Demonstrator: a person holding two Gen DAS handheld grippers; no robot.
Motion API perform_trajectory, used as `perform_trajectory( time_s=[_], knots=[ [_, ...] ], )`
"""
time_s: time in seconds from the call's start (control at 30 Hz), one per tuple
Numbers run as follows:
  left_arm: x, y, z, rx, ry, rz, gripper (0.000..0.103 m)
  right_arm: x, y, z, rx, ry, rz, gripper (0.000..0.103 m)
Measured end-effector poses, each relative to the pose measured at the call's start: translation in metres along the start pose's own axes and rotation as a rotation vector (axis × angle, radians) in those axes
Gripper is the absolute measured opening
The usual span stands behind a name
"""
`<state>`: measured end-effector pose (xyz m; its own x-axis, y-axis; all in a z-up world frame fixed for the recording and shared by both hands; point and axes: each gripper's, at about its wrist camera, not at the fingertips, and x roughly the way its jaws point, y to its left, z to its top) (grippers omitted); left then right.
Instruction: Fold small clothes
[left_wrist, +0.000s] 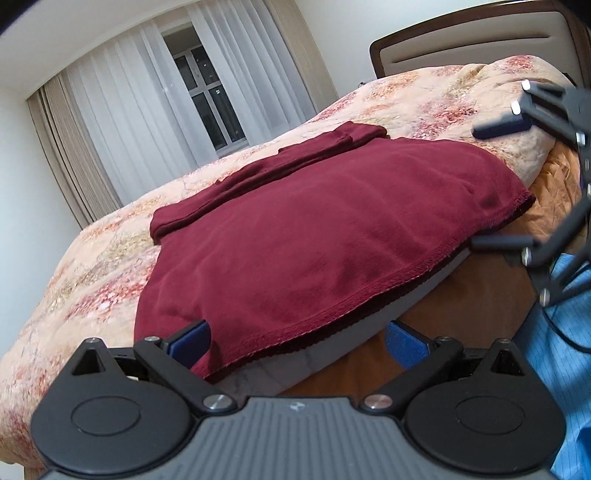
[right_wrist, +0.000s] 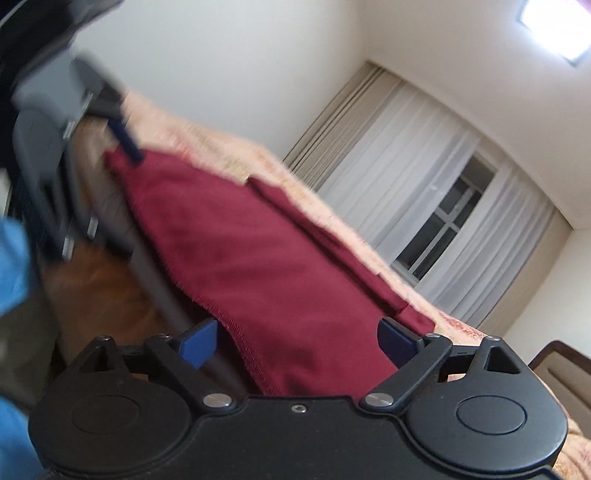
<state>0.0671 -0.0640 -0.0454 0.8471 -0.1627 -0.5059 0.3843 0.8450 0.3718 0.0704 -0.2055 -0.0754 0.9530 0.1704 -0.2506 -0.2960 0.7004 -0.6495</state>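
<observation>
garment: dark red top (left_wrist: 325, 236), lies spread on the bed, body flat, hem toward the bed's near edge and hanging slightly over it
sleeves: folded in across the far part of the garment, one sleeve (left_wrist: 280, 162) laid as a long band, cuff end near the pillow side
hem: stitched edge (left_wrist: 369, 291) runs along the mattress edge; a little wavy, not lifted
bed: floral peach and pink bedspread (left_wrist: 92, 266), garment sits near the side closest to both cameras
left tool: (left_wrist: 299, 338) fingers wide apart, blue pads either side of the hem corner; left pad (left_wrist: 192, 341) right at the cloth edge, contact unclear; right pad (left_wrist: 406, 341) off the bed over the floor; nothing pinched
right tool: (left_wrist: 502, 184) seen from the left wrist at the opposite hem corner, fingers spread wide, one above the cloth level, one below the mattress edge; cloth not clamped
right tool, own view: (right_wrist: 299, 341) jaws apart, hem edge of the garment (right_wrist: 258, 258) between the pads, neither pad pressing; picture blurred
left tool, from right wrist: (right_wrist: 125, 140) blurred, one dark finger tip at the far hem corner; touching or not, cannot tell
person: blue sleeve (left_wrist: 569, 332) at right edge
background: headboard (left_wrist: 472, 37), white curtains (left_wrist: 129, 122), window (left_wrist: 207, 96), wood floor (left_wrist: 461, 314)
</observation>
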Motion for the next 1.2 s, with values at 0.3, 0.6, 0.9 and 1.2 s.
perform_trajectory(
  time_s=[0.3,0.6,0.9,1.2],
  knots=[
    [-0.003,0.013,-0.003,-0.06,0.025,-0.002,0.103,0.044,0.03,-0.019,-0.12,0.098,-0.126,0.093],
    [-0.009,0.014,-0.004,-0.064,-0.005,-0.024,0.103,0.011,0.026,-0.015,-0.157,-0.057,-0.151,0.09],
    [0.0,-0.004,-0.001,0.032,-0.023,0.017,0.103,0.001,0.003,0.006,-0.066,-0.108,-0.17,0.086],
    [0.021,-0.021,0.008,0.13,-0.045,0.177,0.099,-0.007,-0.005,0.009,-0.03,-0.111,-0.173,0.086]
  ],
)
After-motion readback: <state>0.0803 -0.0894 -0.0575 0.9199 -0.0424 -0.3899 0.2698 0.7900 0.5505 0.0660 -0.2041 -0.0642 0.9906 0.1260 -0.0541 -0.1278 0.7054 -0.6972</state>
